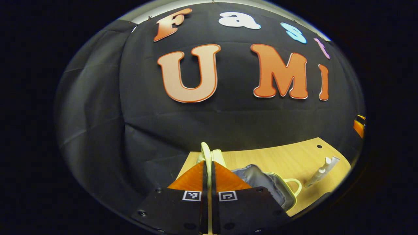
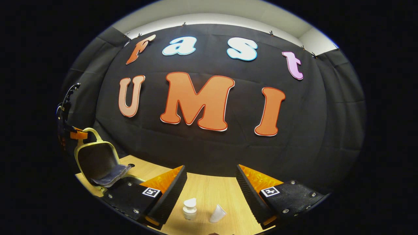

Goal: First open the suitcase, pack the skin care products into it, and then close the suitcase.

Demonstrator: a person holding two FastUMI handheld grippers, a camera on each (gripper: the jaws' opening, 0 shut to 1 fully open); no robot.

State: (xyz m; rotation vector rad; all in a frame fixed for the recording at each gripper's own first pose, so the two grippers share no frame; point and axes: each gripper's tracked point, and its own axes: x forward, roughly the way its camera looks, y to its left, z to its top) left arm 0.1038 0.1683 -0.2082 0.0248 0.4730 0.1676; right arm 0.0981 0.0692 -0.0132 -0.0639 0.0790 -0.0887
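Wooden table point(image 2: 209, 191) underneath everything, pale and bare between the items. Yellow-trimmed suitcase point(image 2: 98, 160) standing open near the table's far left corner in the right gripper view, lid raised upright, dark lining facing across the table, a grey inner flap point(image 2: 112, 174) sagging over the base. Left gripper point(image 1: 208, 160) pressed together on the suitcase's yellow lid handle point(image 1: 205, 151), both fingers pinching that thin loop, which rises just above the fingertips; seen from the right gripper view as a small clamp at the top of the lid. In the left gripper view, grey padded lining point(image 1: 258, 178) of the base lying just right of the fingers, a second yellow handle point(image 1: 294, 186) jutting toward the table's near edge. Beyond that, white pump bottle point(image 1: 321, 171) lying on its side, long axis slanting up and away from the suitcase, nozzle end farthest. Right gripper point(image 2: 210, 181) spread wide, hovering above the table, holding nothing. Between its fingers, a small white bottle point(image 2: 189, 209) standing upright, and just beside it a white tube point(image 2: 217, 213) tilted, narrow end up.
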